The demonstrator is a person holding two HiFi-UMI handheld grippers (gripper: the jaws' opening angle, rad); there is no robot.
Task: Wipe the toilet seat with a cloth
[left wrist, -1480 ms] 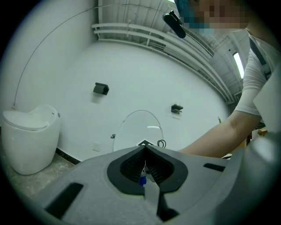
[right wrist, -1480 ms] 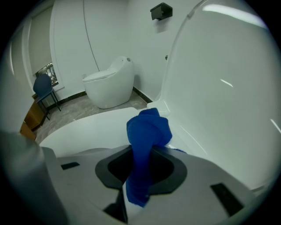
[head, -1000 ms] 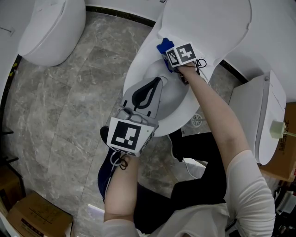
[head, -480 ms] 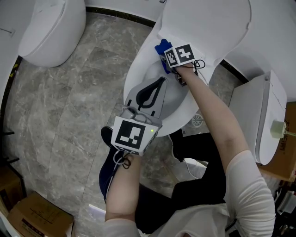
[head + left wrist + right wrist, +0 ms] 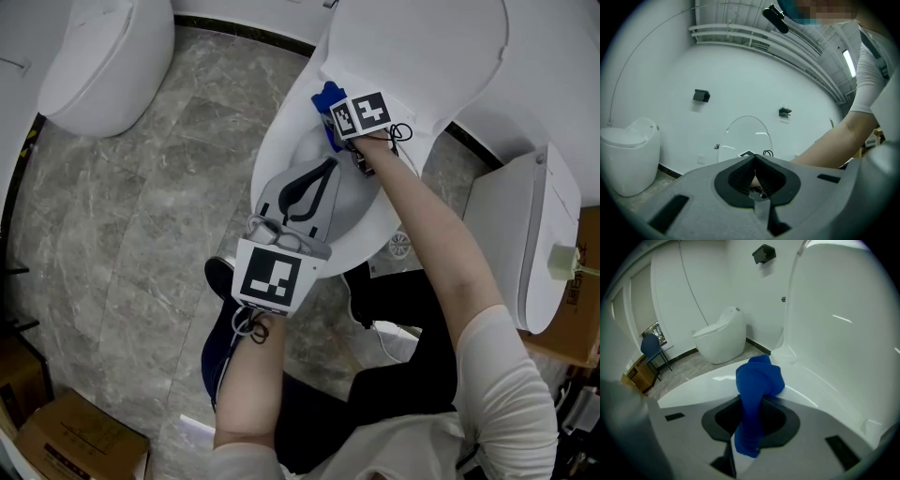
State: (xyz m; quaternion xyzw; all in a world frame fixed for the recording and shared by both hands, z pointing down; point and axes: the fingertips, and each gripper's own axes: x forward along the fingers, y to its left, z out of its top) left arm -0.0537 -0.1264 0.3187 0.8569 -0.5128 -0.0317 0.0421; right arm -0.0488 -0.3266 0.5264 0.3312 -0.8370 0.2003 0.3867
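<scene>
A white toilet with its lid (image 5: pixel 412 47) raised stands in the head view; its seat ring (image 5: pixel 273 155) curves around the bowl. My right gripper (image 5: pixel 330 105) is shut on a blue cloth (image 5: pixel 327 97) and presses it against the back of the seat near the hinge. In the right gripper view the blue cloth (image 5: pixel 757 394) bunches between the jaws and rests on the white seat (image 5: pixel 708 380). My left gripper (image 5: pixel 323 172) hovers over the bowl, shut with nothing held; in its own view the left gripper (image 5: pixel 754 165) points at the raised lid (image 5: pixel 745 136).
A second white toilet (image 5: pixel 103 56) stands at the far left, and another toilet (image 5: pixel 525 244) at the right. Cardboard boxes (image 5: pixel 66 441) sit at the lower left. The person's dark shoe (image 5: pixel 220 342) is on the grey marble floor (image 5: pixel 122 234) beside the bowl.
The right gripper has slid the blue cloth slightly up and left along the back of the seat. The left gripper has shifted a little to the right over the bowl.
</scene>
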